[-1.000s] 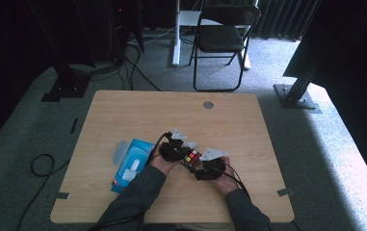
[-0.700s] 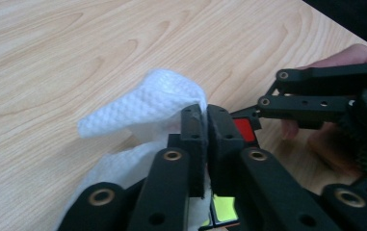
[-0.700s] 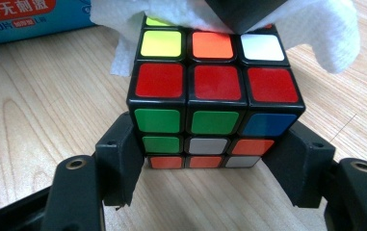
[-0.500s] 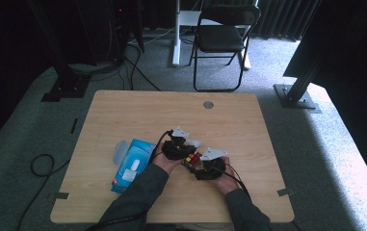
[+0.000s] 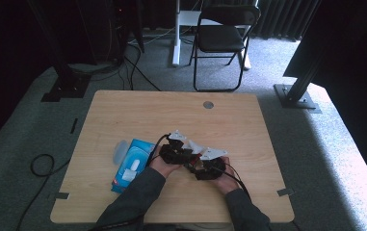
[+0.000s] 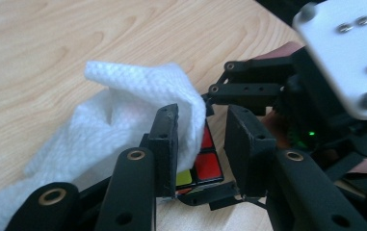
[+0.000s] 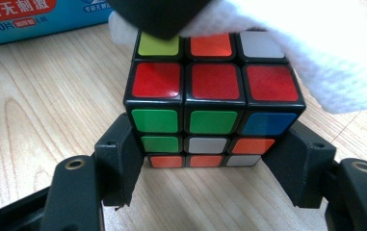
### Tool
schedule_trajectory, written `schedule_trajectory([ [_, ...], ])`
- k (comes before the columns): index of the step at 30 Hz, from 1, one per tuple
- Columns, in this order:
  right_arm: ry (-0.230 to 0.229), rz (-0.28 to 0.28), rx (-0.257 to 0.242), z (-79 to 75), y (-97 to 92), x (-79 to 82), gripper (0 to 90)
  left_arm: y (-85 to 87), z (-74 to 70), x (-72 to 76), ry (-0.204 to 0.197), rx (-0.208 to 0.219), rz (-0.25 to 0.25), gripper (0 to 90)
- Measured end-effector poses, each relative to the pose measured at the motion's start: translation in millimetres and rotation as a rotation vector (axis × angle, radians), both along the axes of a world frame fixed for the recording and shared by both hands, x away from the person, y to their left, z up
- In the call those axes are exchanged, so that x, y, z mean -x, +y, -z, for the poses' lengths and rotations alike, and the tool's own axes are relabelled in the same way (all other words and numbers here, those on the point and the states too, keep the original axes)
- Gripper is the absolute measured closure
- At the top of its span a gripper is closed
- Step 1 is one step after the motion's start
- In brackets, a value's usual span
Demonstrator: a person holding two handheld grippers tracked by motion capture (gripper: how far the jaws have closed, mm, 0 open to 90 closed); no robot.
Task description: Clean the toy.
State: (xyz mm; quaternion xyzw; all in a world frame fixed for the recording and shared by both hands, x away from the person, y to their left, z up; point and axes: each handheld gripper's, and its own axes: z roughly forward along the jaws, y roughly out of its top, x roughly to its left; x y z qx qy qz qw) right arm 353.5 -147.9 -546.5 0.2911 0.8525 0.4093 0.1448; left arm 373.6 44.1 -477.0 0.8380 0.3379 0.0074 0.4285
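Wooden table (image 5: pixel 123 115): right gripper (image 7: pixel 210 168) clamps cube (image 7: pixel 210 96); left gripper's (image 6: pixel 200 139) jaws just opened.

The light wooden rectangular desk (image 5: pixel 123 115) carries a blue cardboard wipes box (image 5: pixel 132 164) near its left front

Dark grey sleeves cover both forearms in the high view. Each hand carries a black tool: the left tool (image 5: pixel 174 153) and the right tool (image 5: pixel 205 166), both topped by a pale grey three-cornered plate. Black cables trail back toward six o'clock. In the left gripper view, brass-ringed pivot holes mark its black jaw arms; the other tool's plate shows four screws, and a green light glows beneath it.
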Motion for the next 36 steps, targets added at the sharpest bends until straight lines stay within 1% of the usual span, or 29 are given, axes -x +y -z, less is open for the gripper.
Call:
schedule_trajectory([
  [2,0.0,0.0,0.0,0.1,0.1,0.0,33.4,2.5,-2.0,-0.1,0.0,0.017,0.007,64.9],
  [6,0.0,0.0,0.0,0.1,0.1,-0.1,33.4,7.2,-2.2,-2.7,0.014,0.042,-0.006,64.9],
  [7,0.0,0.0,0.0,0.1,0.1,-0.1,33.4,8.4,-1.7,-3.7,0.016,0.045,-0.017,67.6],
  [8,0.0,0.0,0.0,0.1,0.1,-0.1,33.4,9.2,-1.0,-4.7,0.029,0.045,-0.031,73.5],
  [9,0.0,-0.001,0.001,0.1,0.1,-0.1,33.4,9.7,-0.1,-5.6,0.033,0.043,-0.045,79.9],
  [10,0.001,-0.001,0.0,0.1,0.1,-0.1,33.4,10.5,1.0,-6.4,0.043,0.05,-0.051,84.3],
  [11,0.002,-0.001,0.0,0.1,0.1,-0.2,33.4,11.1,1.8,-7.1,0.048,0.053,-0.053,86.8],
  [13,0.002,-0.001,0.002,0.1,0.1,-0.3,33.4,11.2,2.1,-6.7,0.039,0.049,-0.06,88.1],
  [15,0.001,-0.001,0.002,0.2,0.2,-0.3,33.4,11.8,1.7,-6.8,0.039,0.052,-0.061,89.2],
  [18,0.0,-0.001,0.003,0.2,0.3,-0.2,33.4,12.4,2.3,-7.9,0.052,0.046,-0.077,89.3],
  [21,-0.002,-0.001,0.005,0.2,0.3,-0.2,33.5,10.9,5.4,-9.0,0.049,-0.004,-0.085,89.2],
  [22,-0.002,-0.001,0.006,0.2,0.3,-0.2,33.5,9.5,7.2,-8.7,0.042,-0.035,-0.092,89.1],
  [23,-0.002,-0.001,0.006,0.2,0.4,-0.2,33.5,8.3,8.7,-8.3,0.035,-0.057,-0.095,88.9],
  [24,-0.002,-0.001,0.007,0.2,0.4,-0.2,33.5,7.9,9.4,-7.8,0.028,-0.055,-0.098,88.6],
  [25,-0.002,-0.001,0.007,0.2,0.4,-0.2,33.5,7.3,9.2,-7.4,0.017,-0.061,-0.097,88.5],
  [27,-0.003,0.0,0.008,0.3,0.5,-0.2,33.6,4.2,7.3,-5.2,-0.02,-0.097,-0.1,85.8],
  [28,-0.002,0.0,0.007,0.3,0.5,-0.2,33.6,2.2,6.2,-4.0,-0.041,-0.121,-0.1,82.4],
  [29,-0.002,0.005,0.009,0.2,0.5,-0.2,33.6,-0.5,5.3,-2.3,-0.064,-0.149,-0.103,79.2],
  [30,-0.002,0.005,0.008,0.3,0.6,-0.2,33.6,-3.4,4.3,-0.5,-0.093,-0.181,-0.096,76.4],
  [32,-0.003,0.005,0.009,0.2,0.8,0.0,33.7,-6.9,3.5,1.2,-0.118,-0.214,-0.09,71.2],
  [33,-0.004,0.006,0.011,0.3,0.8,0.0,33.6,-9.4,4.2,1.8,-0.138,-0.242,-0.106,67.3],
  [34,-0.004,0.004,0.015,0.4,0.9,0.0,33.6,-9.1,4.1,1.3,-0.133,-0.242,-0.109,62.0],
  [35,-0.005,0.005,0.016,0.3,1.0,0.2,33.6,-8.2,4.3,0.5,-0.114,-0.225,-0.108,62.9],
  [36,-0.004,0.005,0.015,0.3,0.9,0.1,33.6,-7.1,4.5,0.1,-0.114,-0.221,-0.104,65.9],
])
